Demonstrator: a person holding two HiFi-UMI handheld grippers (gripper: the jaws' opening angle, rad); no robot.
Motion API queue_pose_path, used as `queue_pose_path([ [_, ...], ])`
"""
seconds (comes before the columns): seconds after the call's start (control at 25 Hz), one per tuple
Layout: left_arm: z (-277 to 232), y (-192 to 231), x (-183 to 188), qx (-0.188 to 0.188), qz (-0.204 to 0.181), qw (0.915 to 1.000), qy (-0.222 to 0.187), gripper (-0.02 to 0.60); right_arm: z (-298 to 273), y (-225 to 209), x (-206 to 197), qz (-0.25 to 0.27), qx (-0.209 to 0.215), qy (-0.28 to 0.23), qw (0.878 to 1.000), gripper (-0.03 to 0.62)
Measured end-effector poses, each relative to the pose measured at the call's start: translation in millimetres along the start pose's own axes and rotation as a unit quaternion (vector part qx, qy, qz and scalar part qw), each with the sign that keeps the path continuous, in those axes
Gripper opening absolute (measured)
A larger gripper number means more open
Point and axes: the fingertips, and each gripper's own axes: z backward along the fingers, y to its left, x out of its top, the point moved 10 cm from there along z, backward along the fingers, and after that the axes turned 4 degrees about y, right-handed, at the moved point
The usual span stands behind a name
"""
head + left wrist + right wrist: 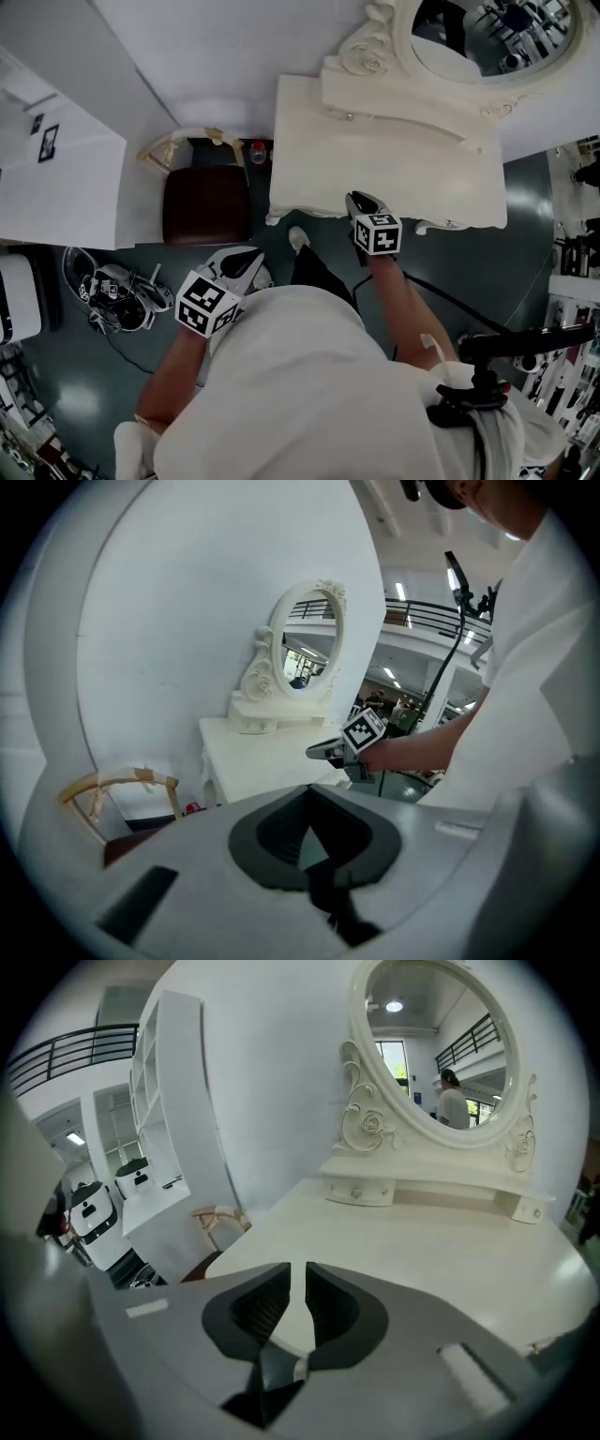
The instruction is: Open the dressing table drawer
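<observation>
The cream dressing table (375, 159) with its carved oval mirror (487, 37) stands against the white wall. From above only its top shows, and the drawer front is hidden. My right gripper (356, 199) hangs at the table's front edge, over the top (422, 1251). Its jaws (305, 1269) are open by a narrow gap with nothing between them. My left gripper (253, 255) is lower left, over the dark floor and off the table's left corner. Its tips (309, 789) look shut and empty. The left gripper view shows the table (262, 752) and the right gripper (314, 752).
A brown-seated chair (204, 202) with a cream frame stands just left of the table, with a red bottle (257, 150) behind it. A white cabinet (56, 178) is far left, and gear with cables (112, 291) lies on the floor. A black stand (506, 347) is at the right.
</observation>
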Motion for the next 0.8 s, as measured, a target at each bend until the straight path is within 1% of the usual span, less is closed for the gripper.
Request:
queue_pose_path([
  [0.12, -5.8, 15.4, 18.9, 0.022, 0.015, 0.9996, -0.009, 0.003, -32.4, -23.7, 31.9, -0.001, -0.010, -0.008, 1.000, 0.060],
  [0.2, -10.4, 23.8, 32.8, 0.039, 0.018, 0.9990, -0.013, 0.003, -54.2, -40.9, 53.6, -0.002, -0.013, -0.013, 1.000, 0.069],
  [0.32, -16.0, 35.8, 51.8, 0.066, 0.026, 0.9973, -0.020, 0.003, -83.1, -65.4, 79.6, -0.017, -0.012, -0.014, 1.000, 0.089],
  [0.44, -23.0, 47.7, 68.5, 0.086, 0.037, 0.9953, -0.024, 0.003, -108.8, -86.0, 99.6, -0.033, -0.011, -0.014, 0.999, 0.106],
  [0.6, -36.9, 58.7, 85.9, 0.097, 0.054, 0.9935, -0.023, 0.003, -140.3, -106.2, 116.3, -0.056, -0.005, -0.008, 0.998, 0.132],
  [0.8, -50.6, 65.3, 99.2, 0.107, 0.054, 0.9927, -0.016, 0.002, -165.7, -121.6, 124.2, -0.084, 0.001, -0.005, 0.996, 0.155],
])
